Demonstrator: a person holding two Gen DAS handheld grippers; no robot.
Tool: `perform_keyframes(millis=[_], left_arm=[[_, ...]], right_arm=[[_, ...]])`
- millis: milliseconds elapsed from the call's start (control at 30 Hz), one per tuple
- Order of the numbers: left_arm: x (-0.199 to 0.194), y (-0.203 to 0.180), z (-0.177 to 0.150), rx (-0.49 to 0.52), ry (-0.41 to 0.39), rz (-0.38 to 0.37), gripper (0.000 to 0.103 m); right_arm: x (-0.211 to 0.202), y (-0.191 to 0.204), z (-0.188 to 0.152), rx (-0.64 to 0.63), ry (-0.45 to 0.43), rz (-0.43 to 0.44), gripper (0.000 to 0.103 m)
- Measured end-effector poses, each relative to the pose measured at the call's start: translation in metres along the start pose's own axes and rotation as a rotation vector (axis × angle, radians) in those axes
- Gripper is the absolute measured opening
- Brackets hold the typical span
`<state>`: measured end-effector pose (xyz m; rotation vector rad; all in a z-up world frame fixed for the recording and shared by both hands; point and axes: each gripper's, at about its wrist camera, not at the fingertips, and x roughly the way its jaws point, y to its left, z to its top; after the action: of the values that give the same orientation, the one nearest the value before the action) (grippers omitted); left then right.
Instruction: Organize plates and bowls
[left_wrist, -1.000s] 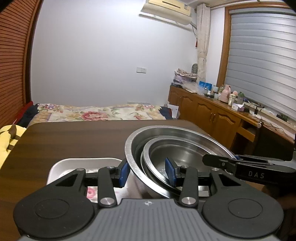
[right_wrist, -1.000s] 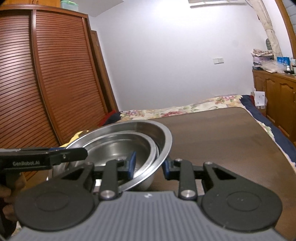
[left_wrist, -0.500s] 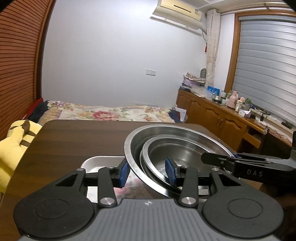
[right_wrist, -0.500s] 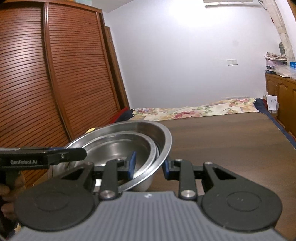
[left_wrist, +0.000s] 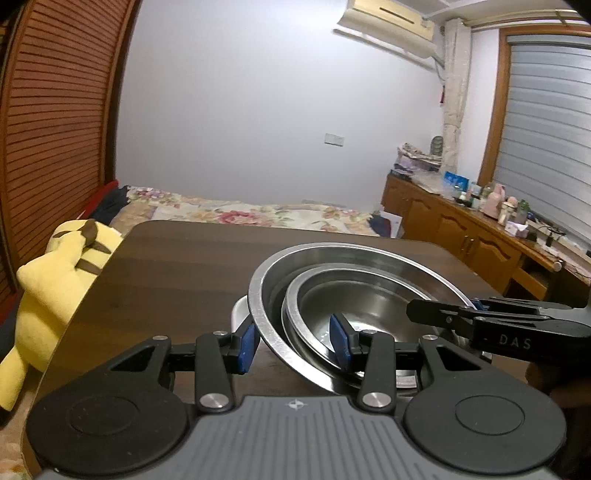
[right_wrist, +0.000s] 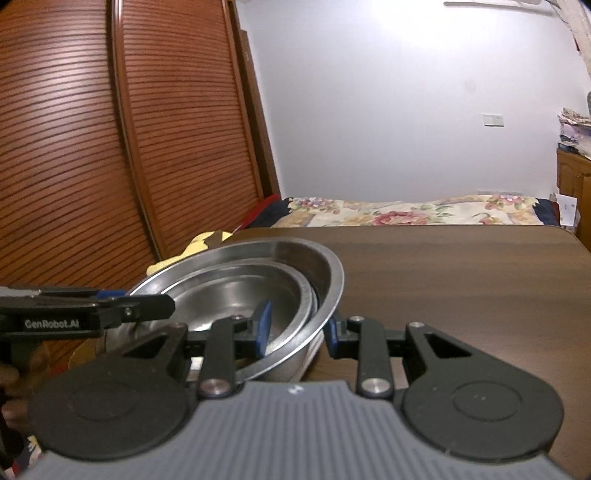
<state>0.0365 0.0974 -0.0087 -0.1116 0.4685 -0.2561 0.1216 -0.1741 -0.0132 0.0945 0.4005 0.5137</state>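
Note:
A large steel bowl (left_wrist: 266, 273) with a smaller steel bowl (left_wrist: 354, 299) nested inside is held between both grippers above the dark wooden table (left_wrist: 177, 266). My left gripper (left_wrist: 293, 343) is shut on the stack's left rim, blue pads either side. My right gripper (right_wrist: 295, 326) is shut on the right rim of the large bowl (right_wrist: 332, 273), with the smaller bowl (right_wrist: 236, 291) inside. A white dish (left_wrist: 238, 310) peeks out from under the bowls.
A yellow plush toy (left_wrist: 51, 273) lies off the table's left edge. A floral bed (left_wrist: 258, 212) sits behind the table. Wooden cabinets (left_wrist: 461, 236) with bottles line the right wall. A slatted wardrobe (right_wrist: 110, 147) stands on the left.
Both grippers have carried the nested bowls leftward over the white dish, which is now mostly hidden beneath them. The plush toy has come into the left view.

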Motion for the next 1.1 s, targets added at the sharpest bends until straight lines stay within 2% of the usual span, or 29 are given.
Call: perform_keyframes(millis=[700,1067,1100], left_arm=[[0.009,0.004,-0.006,-0.005,0.018,0.040,0.043],[0.011,0.000,-0.010,0.010,0.025,0.042,0.043],[0.012,0.000,-0.010,0.010,0.026,0.045,0.043]], right_arm=[[0.018,0.011,-0.003,-0.007,0.045,0.010,0.032],[0.021,0.009,-0.003,-0.007,0.056,0.012,0.033],[0.021,0.009,-0.003,-0.009,0.055,0.011,0.036]])
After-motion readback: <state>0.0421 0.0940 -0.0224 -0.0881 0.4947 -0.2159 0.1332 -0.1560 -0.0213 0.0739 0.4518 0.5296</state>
